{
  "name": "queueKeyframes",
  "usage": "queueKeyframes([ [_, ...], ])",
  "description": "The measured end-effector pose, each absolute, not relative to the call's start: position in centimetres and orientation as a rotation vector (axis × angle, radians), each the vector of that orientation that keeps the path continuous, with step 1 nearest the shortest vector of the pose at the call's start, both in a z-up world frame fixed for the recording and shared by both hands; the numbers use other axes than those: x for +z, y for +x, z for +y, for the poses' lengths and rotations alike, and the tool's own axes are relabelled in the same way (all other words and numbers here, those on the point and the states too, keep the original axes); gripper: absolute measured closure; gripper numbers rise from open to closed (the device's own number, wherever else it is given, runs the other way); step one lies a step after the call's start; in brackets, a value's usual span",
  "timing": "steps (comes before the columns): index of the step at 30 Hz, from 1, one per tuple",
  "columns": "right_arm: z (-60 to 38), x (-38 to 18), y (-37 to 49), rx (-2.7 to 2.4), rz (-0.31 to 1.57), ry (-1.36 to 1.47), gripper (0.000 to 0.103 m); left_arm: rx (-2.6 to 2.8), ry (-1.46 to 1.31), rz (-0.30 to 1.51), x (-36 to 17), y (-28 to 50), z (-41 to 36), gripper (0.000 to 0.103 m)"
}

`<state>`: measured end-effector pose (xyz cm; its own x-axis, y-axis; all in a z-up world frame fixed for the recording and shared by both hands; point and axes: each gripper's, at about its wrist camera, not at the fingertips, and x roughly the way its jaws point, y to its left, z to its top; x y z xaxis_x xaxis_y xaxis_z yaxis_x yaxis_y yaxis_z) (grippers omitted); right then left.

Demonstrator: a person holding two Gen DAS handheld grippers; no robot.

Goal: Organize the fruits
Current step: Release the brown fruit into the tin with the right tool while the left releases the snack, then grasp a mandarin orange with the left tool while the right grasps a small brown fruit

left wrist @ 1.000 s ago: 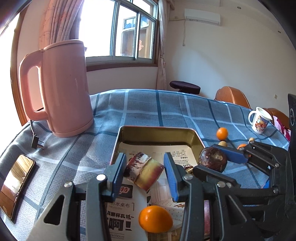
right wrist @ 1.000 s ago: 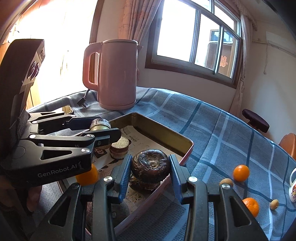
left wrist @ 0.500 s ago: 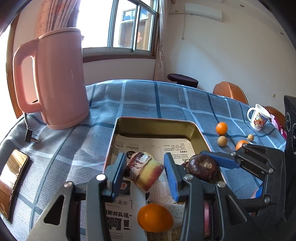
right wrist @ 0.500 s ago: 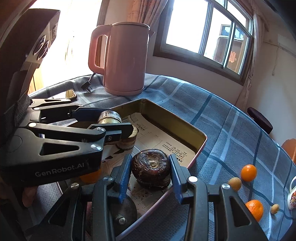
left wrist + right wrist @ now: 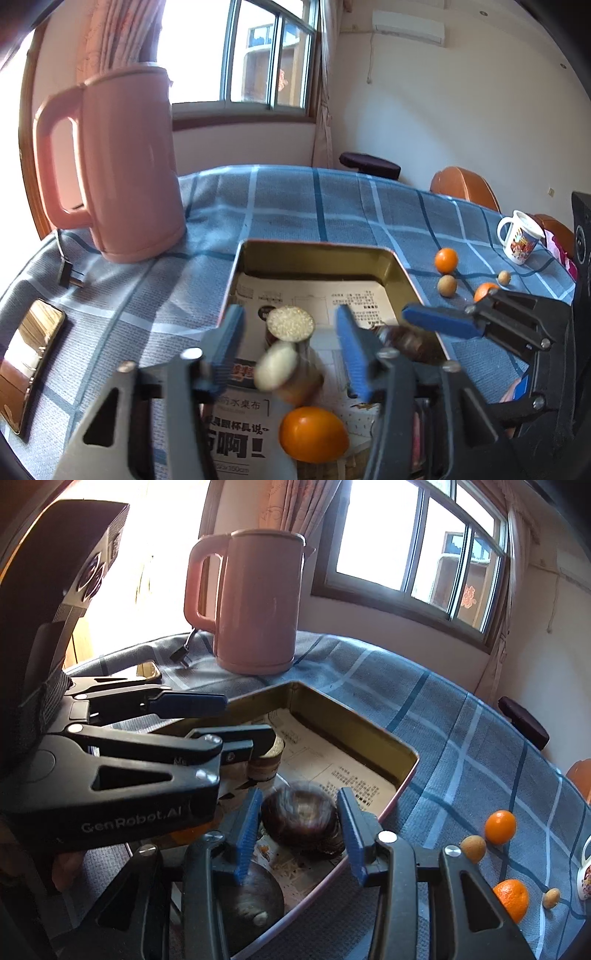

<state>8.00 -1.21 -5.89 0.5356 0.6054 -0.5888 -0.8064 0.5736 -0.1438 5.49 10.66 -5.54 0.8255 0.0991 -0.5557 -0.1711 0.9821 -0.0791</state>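
Across the desk with its blue checked cloth, the biggest hazard is the pink kettle, which stands just beside the tin tray; a wide swing of the left gripper on its way out could knock it. The tray itself is lined with printed paper and sits near the desk's near edge, so a nudge from either gripper might shift it or drag the paper.

The left gripper's jaws are opening, and the cut cane piece between them looks blurred and tilted, free of the pads. It seems to be dropping onto or beside a second cut piece, and could roll against the orange lying below it in the tray.

The right gripper is opening too, its pads standing just clear of the dark round fruit, which sits close to the tray's outer rim. If released unevenly, that fruit might tip against the rim or topple out.

Two oranges and some small tan fruits lie loose on the cloth, well apart from the tray, and could roll if the desk is jolted.
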Motion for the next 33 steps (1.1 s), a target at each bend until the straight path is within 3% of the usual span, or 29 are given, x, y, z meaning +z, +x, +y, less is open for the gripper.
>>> queueKeyframes([
  [1,-1.5,-5.5,7.9,0.866,0.499,-0.418,0.039,0.156,-0.125,0.567,-5.3,5.2,10.6,0.037],
  [2,-1.8,-5.1,7.9,0.862,0.489,-0.406,0.038,0.169,-0.126,0.551,-5.1,4.8,10.6,0.032],
  [7,-4.0,-3.3,7.8,0.828,0.467,-0.394,0.038,0.17,-0.131,0.49,-3.3,3.9,9.9,0.024],
  [9,-5.4,-2.9,7.9,0.803,0.468,-0.402,0.038,0.161,-0.131,0.468,-2.6,3.9,9.1,0.013],
  [10,-6.6,-2.5,8.1,0.782,0.469,-0.404,0.038,0.152,-0.129,0.463,-2.4,4.0,8.6,0.012],
  [19,-18.9,-1.0,13.3,0.488,0.5,-0.26,0.035,0.011,-0.056,0.514,-2.4,6.9,1.4,0.012],
  [33,-26.3,-4.6,20.2,0.276,0.627,-0.132,0.035,-0.144,0.054,0.644,-4.6,13.7,-8.9,0.015],
])
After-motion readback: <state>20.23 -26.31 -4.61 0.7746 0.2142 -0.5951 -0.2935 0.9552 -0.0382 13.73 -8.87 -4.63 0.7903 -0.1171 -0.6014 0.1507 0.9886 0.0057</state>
